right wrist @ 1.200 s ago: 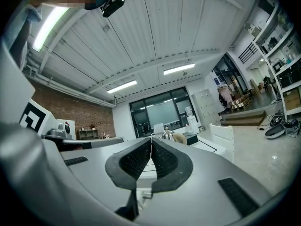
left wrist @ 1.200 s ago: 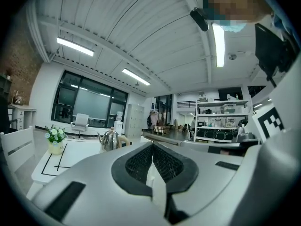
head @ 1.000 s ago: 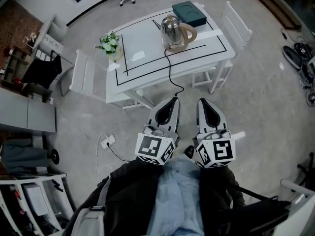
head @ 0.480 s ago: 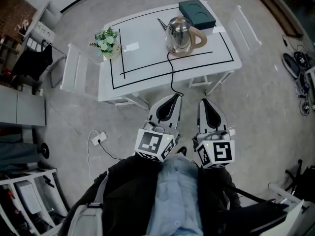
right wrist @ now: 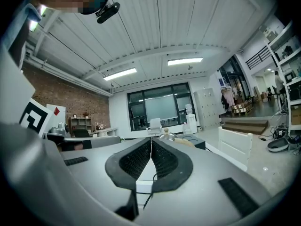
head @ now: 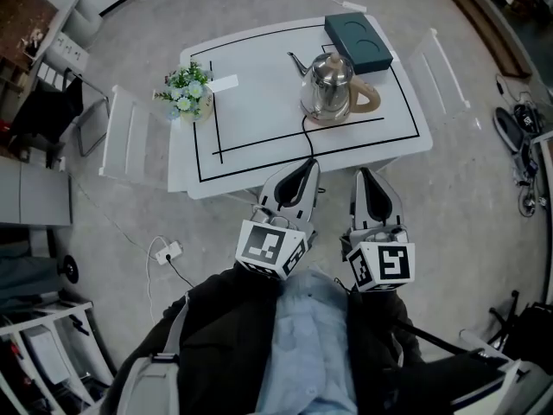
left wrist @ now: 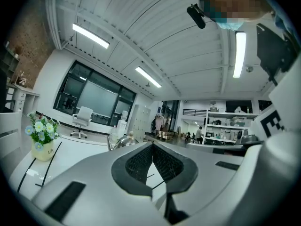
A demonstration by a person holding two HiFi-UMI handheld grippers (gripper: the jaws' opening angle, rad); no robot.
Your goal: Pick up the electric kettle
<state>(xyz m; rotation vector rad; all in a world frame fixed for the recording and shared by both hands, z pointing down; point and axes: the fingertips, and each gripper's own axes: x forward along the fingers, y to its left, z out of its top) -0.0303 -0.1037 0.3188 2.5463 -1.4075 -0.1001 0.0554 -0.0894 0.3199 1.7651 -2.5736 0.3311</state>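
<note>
A steel electric kettle with a tan handle stands on the white table, its black cord trailing off the near edge. My left gripper and right gripper hover side by side at the table's near edge, both shut and empty, short of the kettle. Over the shut jaws the left gripper view catches the kettle's lid. The kettle also peeks above the tips in the right gripper view.
A dark green box lies behind the kettle. A flower pot stands at the table's left. White chairs flank the table. A power strip lies on the floor at the left.
Both grippers and the person have moved forward toward the table, which now lies closer below. The jaws stayed shut.
</note>
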